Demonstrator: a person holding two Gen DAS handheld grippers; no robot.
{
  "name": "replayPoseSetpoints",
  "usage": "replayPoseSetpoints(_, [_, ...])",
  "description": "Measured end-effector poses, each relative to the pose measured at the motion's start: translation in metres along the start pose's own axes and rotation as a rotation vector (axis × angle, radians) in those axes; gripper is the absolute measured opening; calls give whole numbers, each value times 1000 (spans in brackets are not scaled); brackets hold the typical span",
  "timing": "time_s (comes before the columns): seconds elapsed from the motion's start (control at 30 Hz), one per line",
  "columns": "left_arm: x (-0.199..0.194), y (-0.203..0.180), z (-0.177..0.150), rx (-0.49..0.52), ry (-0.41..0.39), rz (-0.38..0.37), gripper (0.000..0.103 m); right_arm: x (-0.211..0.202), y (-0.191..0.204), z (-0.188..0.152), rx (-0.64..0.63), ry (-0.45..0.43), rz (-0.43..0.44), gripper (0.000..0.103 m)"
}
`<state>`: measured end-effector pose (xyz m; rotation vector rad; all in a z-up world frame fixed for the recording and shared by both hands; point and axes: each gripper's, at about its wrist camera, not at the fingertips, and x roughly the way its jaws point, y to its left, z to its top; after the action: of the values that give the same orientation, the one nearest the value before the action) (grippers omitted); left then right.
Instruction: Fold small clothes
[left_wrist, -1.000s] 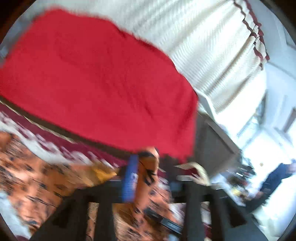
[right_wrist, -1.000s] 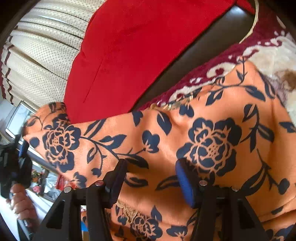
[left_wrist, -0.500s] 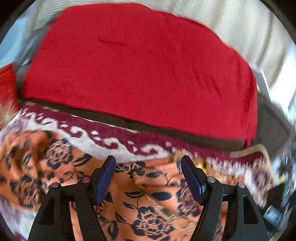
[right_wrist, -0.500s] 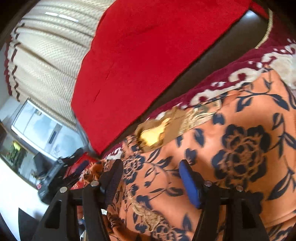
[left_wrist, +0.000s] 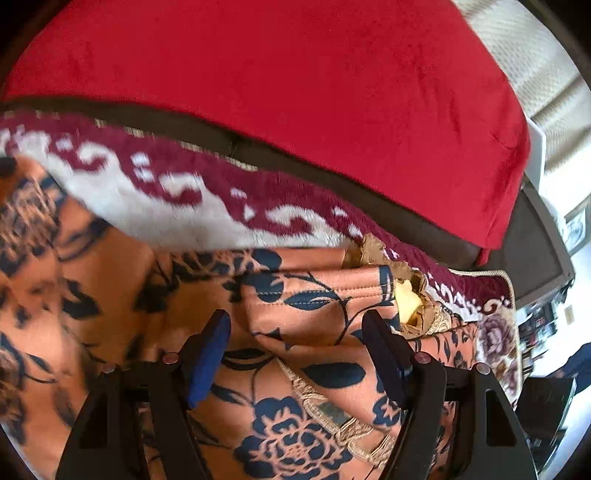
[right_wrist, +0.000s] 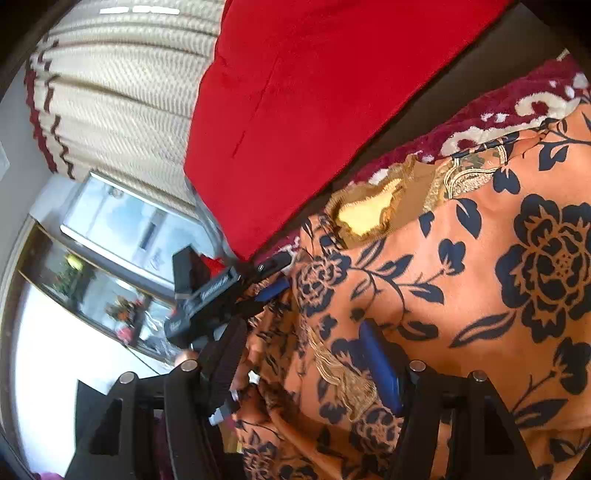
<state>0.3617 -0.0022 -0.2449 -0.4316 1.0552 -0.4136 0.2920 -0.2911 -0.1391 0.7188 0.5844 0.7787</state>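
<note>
An orange garment with dark blue flowers (left_wrist: 303, 306) lies folded on a maroon and white patterned blanket (left_wrist: 166, 192). It also fills the right of the right wrist view (right_wrist: 480, 266). A gold embroidered trim (left_wrist: 410, 299) shows at its folded edge. My left gripper (left_wrist: 295, 354) is open just above the cloth, its jaws either side of a fold, holding nothing. My right gripper (right_wrist: 306, 354) is open over the garment's left edge. The left gripper also shows in the right wrist view (right_wrist: 221, 291), at the garment's corner.
A large red cushion (left_wrist: 295, 85) lies along the dark sofa back (left_wrist: 406, 225) behind the blanket. Cream curtains (right_wrist: 122, 88) hang behind it. A window and shelf (right_wrist: 122, 236) are to the left in the right wrist view.
My left gripper, shut on the garment's corner a second ago, has let go and come down over the folded cloth. The lifted flap now lies folded over. My right gripper stayed open.
</note>
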Motion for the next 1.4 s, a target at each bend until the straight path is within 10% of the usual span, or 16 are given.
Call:
replayPoseSetpoints(0.07, [7, 3, 0, -49, 4, -35, 65, 4, 1, -3, -10, 25, -6, 67])
replayPoseSetpoints(0.13, [7, -1, 1, -72, 0, -93, 6, 7, 0, -6, -24, 50, -19, 67])
replayPoseSetpoints(0.5, [-103, -96, -7, 73, -181, -374, 5, -15, -28, -5, 66, -16, -74, 67])
replayPoseSetpoints(0.67, [-157, -147, -48, 31, -97, -404, 4, -43, -42, 2, 108, -112, -94, 67])
replayPoseSetpoints(0.9, [-231, -170, -86, 111, -354, -347, 13, -55, -53, 8, 142, -210, -127, 67])
replayPoseSetpoints(1.07, [-223, -128, -57, 55, -516, -73, 56, -52, -66, 9, 184, -231, -168, 67])
replayPoseSetpoints(1.23, [-142, -70, -20, 98, -339, 177, 68, -44, -59, 11, 144, -224, -222, 67])
replayPoseSetpoints(1.4, [-78, -8, -26, 20, -128, 219, 68, -29, -51, 11, 112, -208, -250, 67])
